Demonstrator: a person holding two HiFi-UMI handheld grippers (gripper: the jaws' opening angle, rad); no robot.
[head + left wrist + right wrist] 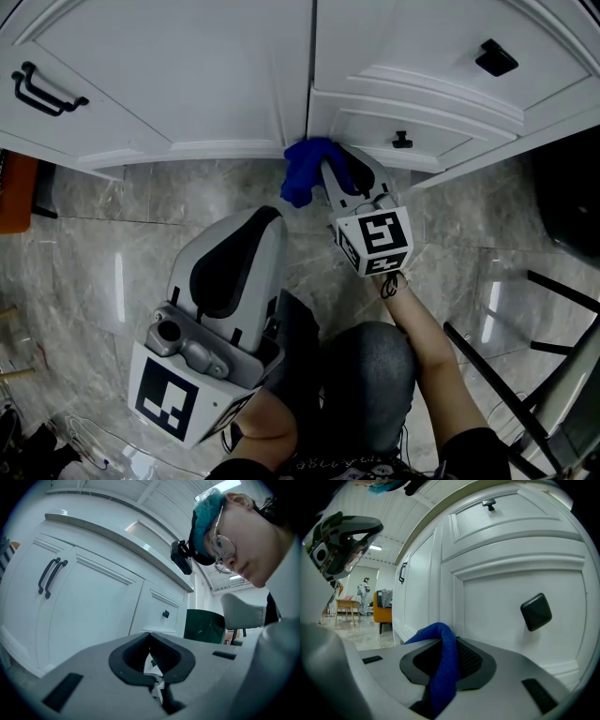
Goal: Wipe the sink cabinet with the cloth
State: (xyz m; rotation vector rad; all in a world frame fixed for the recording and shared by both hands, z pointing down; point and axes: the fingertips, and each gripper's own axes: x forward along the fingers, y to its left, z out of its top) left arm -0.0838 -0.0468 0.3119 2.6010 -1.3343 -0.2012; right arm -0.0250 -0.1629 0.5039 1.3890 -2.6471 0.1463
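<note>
Your right gripper has its jaws clamped on a fold of the blue cloth. The bunched end is pressed to the foot of the white sink cabinet, right at the seam between two panels. For a good wipe, I'd say lay the wad flat on the panel rather than dabbing with its tip, and sweep along the lower moulding in overlapping passes. Steer round the square black knob so the jaws don't knock it. Your left gripper hangs back above your knee, jaws together, nothing in them. The cabinet fronts are glossy white with raised frames, and there are paired black bar handles at far left. Underfoot is a polished grey marble floor, and an orange chair stands further off in the room.
</note>
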